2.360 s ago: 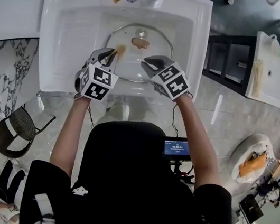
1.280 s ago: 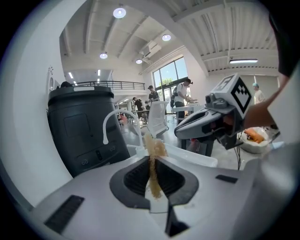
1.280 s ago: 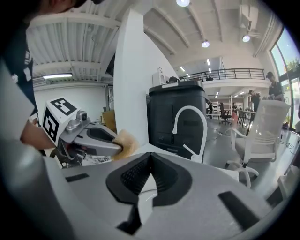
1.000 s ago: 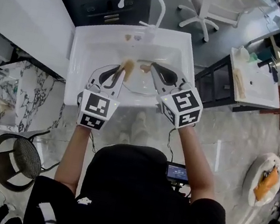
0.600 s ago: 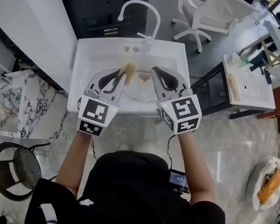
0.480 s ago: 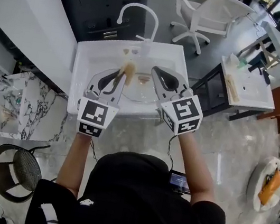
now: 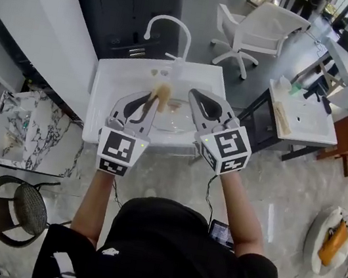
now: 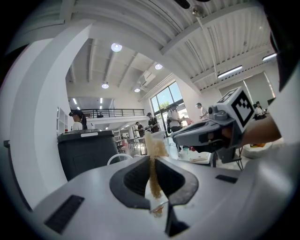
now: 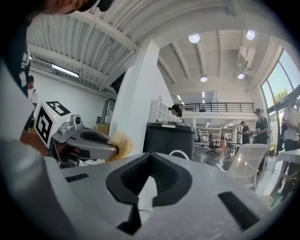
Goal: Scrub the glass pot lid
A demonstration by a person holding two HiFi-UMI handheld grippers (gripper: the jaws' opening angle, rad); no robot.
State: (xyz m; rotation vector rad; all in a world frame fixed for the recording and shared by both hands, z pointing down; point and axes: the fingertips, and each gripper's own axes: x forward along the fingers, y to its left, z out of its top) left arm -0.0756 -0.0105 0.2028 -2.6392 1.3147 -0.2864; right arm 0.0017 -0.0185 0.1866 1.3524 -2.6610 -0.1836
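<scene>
1. the glass pot lid [image 7: 171, 119] lies in the basin of the white sink [image 7: 115, 78]. it shows in the gap between the two grippers, its knob towards the faucet [image 7: 169, 31].
2. the left gripper [image 7: 155, 97] is clamped on a tan scrub pad [image 7: 162, 91]. its own view shows the pad [image 8: 153, 171] pinched between the jaws, with its fluffy top sticking out past the tips.
3. in the head view the pad hangs over the far left part of the lid. whether it touches the glass cannot be told (both gripper views look level across the room, not down at the basin).
4. the right gripper [image 7: 196, 94] has its jaws pressed together with nothing between them [image 9: 150, 161]. it sits just beside the left one, over the lid's right side.
5. both forearms reach forward from the body, side by side, with the marker cubes nearest the person and the jaw tips pointing towards the faucet.
</scene>
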